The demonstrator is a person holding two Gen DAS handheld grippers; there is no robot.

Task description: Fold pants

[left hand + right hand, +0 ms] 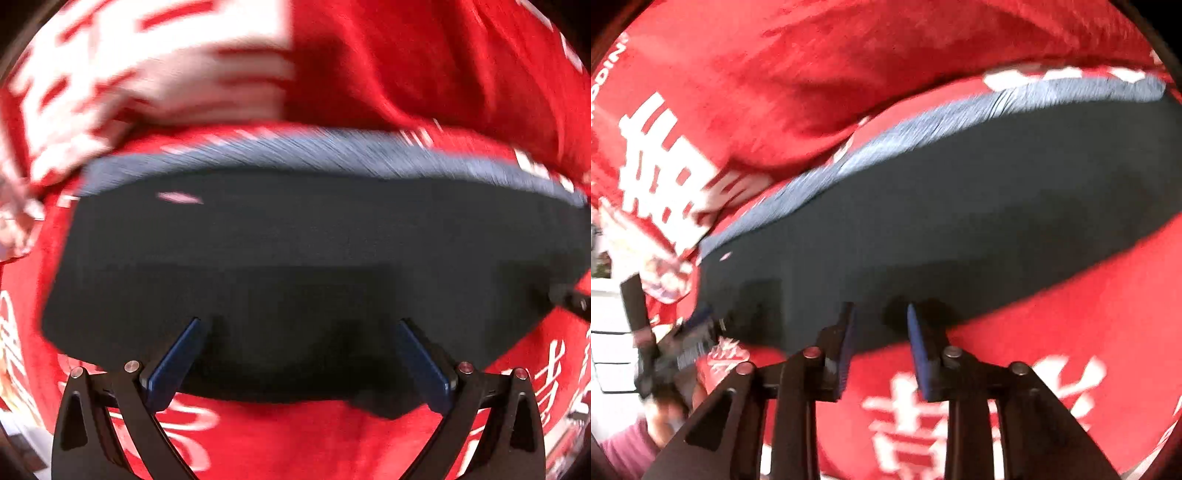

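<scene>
The dark navy pants [295, 266] lie folded flat on a red cloth with white characters [424, 66]. A lighter blue ribbed waistband [314, 155] runs along the far edge. My left gripper [301, 325] is open, its blue-padded fingers wide apart over the near edge of the pants. In the right wrist view the pants [960, 206] stretch diagonally, waistband [923, 125] on the far side. My right gripper [881, 310] is open with a narrower gap at the pants' near edge, holding nothing. The left gripper [690, 332] shows blurred at the pants' left end.
The red cloth [812, 74] is rumpled and raised behind the pants. A hand in a pink sleeve [635, 435] holds the left gripper. The right gripper's finger [569, 299] shows at the right edge of the left wrist view. White surface [609, 332] lies at far left.
</scene>
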